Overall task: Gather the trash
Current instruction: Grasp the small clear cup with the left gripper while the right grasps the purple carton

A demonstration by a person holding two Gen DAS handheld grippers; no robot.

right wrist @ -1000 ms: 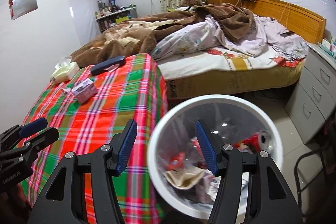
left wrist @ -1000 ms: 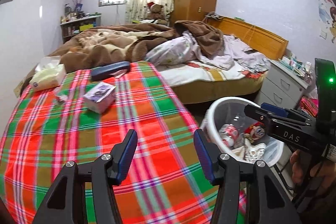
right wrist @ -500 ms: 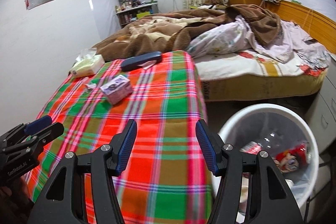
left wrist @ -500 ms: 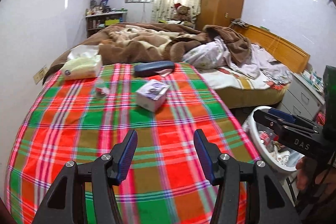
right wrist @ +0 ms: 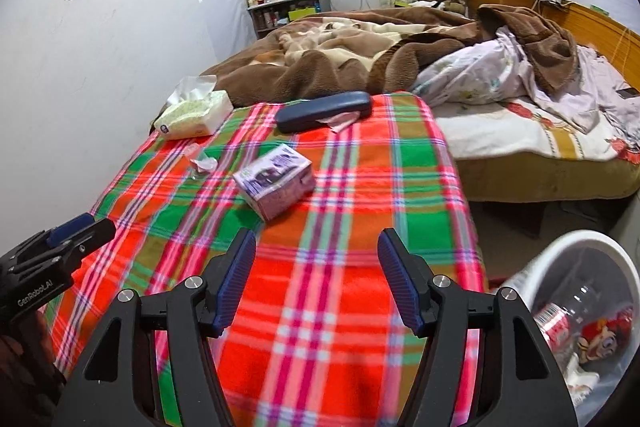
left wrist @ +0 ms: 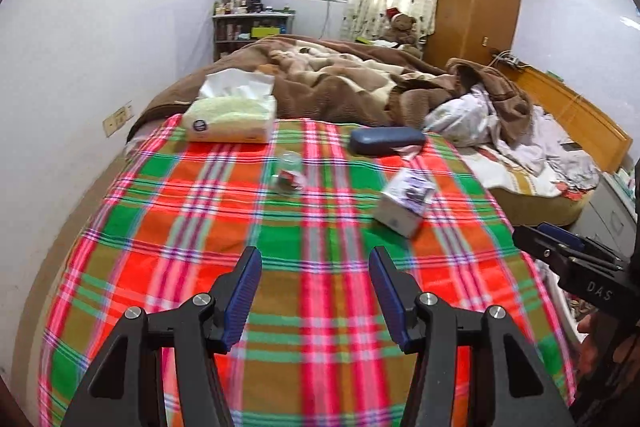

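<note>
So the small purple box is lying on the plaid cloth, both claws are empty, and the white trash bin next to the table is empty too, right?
Not quite. The white trash bin isn't empty: the right wrist view shows a bottle and colourful wrappers inside it. The rest holds: the small purple box lies on the plaid cloth, and the left claw and right claw are both empty.

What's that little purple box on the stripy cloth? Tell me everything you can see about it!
The small purple box looks like thin cardboard, pale lilac with a darker picture printed on its top face; the print is too blurry to read. It seems closed and sits skewed on the plaid cloth, one corner pointing toward the camera. Nothing but the cloth touches it: the dark blue case lies farther back, and a crumpled clear wrapper lies apart to its left.
</note>
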